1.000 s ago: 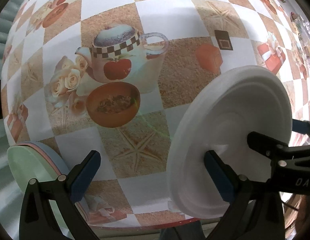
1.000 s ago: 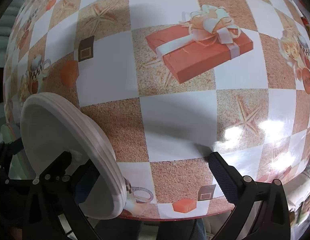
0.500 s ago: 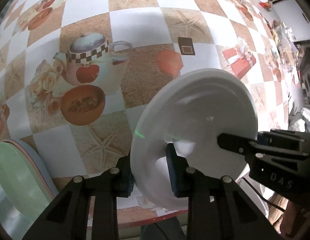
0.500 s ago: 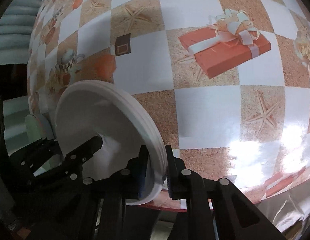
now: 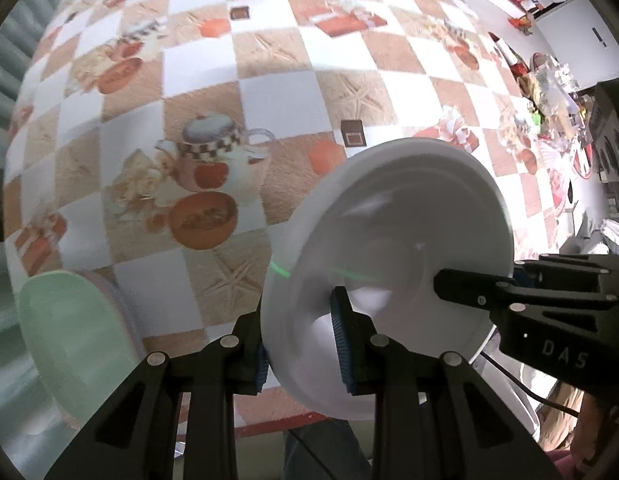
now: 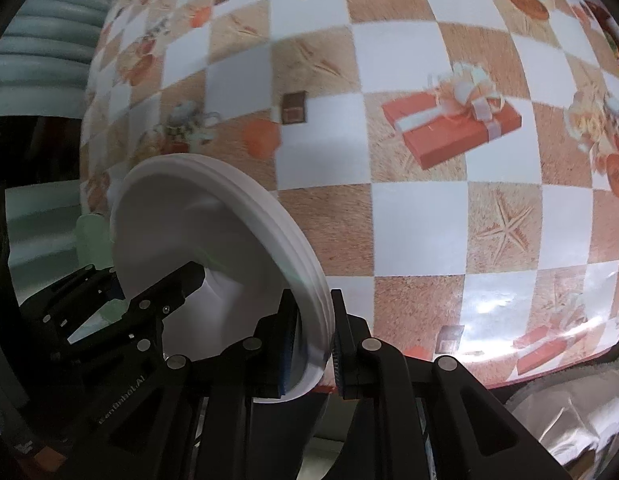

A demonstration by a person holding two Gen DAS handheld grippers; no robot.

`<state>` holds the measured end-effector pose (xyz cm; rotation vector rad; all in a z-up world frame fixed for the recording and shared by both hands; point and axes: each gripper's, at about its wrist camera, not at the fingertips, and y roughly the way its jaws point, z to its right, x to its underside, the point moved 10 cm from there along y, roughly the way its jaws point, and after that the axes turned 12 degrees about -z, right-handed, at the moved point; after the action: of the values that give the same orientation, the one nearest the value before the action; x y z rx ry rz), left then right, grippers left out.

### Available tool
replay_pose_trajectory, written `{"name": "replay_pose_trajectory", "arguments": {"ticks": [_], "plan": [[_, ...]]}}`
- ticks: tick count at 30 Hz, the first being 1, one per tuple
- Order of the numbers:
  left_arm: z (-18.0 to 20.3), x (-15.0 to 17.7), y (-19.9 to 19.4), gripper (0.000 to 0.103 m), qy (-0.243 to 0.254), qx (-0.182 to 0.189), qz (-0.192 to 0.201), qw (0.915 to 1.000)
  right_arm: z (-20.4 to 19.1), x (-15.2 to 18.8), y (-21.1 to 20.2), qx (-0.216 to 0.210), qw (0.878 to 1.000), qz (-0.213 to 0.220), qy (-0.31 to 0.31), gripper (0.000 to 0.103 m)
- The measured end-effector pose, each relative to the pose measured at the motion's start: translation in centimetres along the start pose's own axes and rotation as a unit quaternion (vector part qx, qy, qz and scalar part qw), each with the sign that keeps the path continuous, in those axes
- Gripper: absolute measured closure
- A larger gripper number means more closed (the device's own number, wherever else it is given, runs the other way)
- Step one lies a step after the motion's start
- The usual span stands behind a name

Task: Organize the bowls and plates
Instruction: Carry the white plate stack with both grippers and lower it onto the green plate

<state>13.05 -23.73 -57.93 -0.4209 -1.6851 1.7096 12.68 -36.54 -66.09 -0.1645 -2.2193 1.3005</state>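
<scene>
Left wrist view: left tongs (image 5: 301, 344) clamped on near rim of white plate (image 5: 393, 272); right tongs (image 5: 469, 288) pinch opposite rim. Plate held tilted above checked bench (image 5: 269, 92), empty. Judged rigid, smooth, likely slippery and breakable; rim is sensible hold. Stack of green and pink dishes (image 5: 77, 344) at bench edge, nothing seen inside.

Right wrist view: right tongs (image 6: 313, 340) shut on plate (image 6: 181, 232) rim; left tongs (image 6: 149, 300) grip far side.

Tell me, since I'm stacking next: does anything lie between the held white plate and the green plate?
Nothing visible does. Only bare tablecloth separates the white plate, clamped by both grippers, from the green plate.
</scene>
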Motion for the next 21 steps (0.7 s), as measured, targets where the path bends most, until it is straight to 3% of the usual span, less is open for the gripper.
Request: {"name": "replay_pose_trajectory", "arguments": {"ticks": [9,21], "plan": [[-2.7,1.6,-3.5,0.073,-0.043,0.0,0.026,0.9987,-6.1,1.3,-2.1,0.013,0.999,0.003,-0.04,0.085],[-10.7,7.2,-7.4,0.073,-0.127,-0.002,0.069,0.9894,-15.6,1.9,-1.8,0.051,0.99,0.006,-0.133,0.085]]}}
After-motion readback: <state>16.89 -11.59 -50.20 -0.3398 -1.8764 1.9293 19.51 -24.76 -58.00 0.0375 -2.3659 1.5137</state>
